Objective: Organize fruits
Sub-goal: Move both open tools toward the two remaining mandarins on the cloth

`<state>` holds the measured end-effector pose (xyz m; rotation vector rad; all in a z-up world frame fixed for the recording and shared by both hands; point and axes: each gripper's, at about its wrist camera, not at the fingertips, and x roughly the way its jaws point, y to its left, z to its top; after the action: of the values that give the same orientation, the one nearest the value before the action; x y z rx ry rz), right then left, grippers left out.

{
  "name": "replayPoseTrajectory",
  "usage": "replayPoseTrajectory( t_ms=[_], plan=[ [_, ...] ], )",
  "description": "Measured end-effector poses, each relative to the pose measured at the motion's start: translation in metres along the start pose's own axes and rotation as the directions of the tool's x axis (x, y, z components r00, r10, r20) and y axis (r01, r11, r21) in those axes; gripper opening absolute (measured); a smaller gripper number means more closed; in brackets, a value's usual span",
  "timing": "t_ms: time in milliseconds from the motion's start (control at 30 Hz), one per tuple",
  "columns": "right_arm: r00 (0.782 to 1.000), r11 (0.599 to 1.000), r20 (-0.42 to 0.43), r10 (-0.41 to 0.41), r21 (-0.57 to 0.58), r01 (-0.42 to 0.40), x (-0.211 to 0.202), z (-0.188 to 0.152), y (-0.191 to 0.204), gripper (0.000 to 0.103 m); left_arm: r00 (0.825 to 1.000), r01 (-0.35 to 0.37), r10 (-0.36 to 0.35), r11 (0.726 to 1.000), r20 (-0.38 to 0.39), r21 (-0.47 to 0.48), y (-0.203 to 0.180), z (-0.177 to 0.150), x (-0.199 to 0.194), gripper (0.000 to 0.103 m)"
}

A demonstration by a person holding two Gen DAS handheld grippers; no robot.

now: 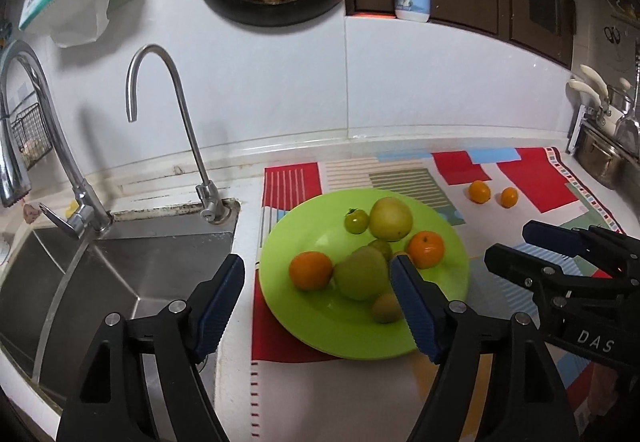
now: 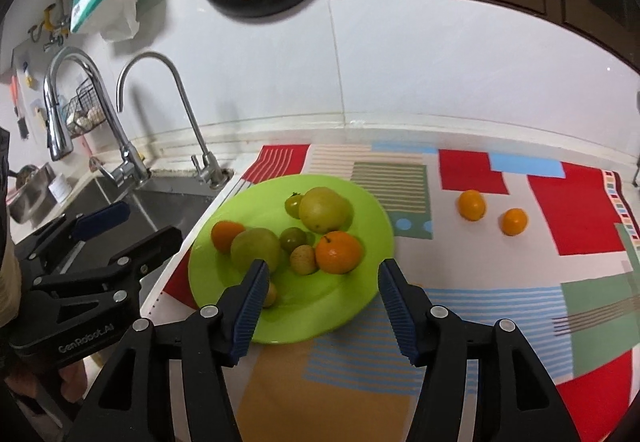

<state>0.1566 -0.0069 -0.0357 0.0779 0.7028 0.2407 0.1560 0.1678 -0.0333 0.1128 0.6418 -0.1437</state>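
- Kitchen counter with a patterned mat (image 1: 400,170) beside a steel sink (image 1: 132,262) shows in the left wrist view; a green plate (image 1: 320,326) lies on the mat and holds oranges, green fruits and small brownish ones.
- Left gripper (image 1: 318,302) hangs above the plate's near edge, jaws released and apart, nothing pressed between them.
- Two small oranges (image 1: 479,191) lie on the mat, well apart from the plate.
- Right wrist view: the same plate (image 2: 296,322) lies near the sink corner, fruits together in its middle.
- Right gripper (image 2: 320,302) hovers over the plate's near rim, jaws apart, grasping nothing.
- Small oranges (image 2: 472,204) lie on the mat to the right.
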Motion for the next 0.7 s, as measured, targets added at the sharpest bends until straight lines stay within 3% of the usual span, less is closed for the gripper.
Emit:
replayPoseTrajectory(
  t_ms=[700],
  plan=[
    [0.988,0.997,0.135,-0.08,-0.004,0.082,-0.077,0.004,-0.081,0.06,0.995,0.015,-0.019,0.999,0.097,0.04,-0.097,0.023,-0.039,0.086]
  ],
)
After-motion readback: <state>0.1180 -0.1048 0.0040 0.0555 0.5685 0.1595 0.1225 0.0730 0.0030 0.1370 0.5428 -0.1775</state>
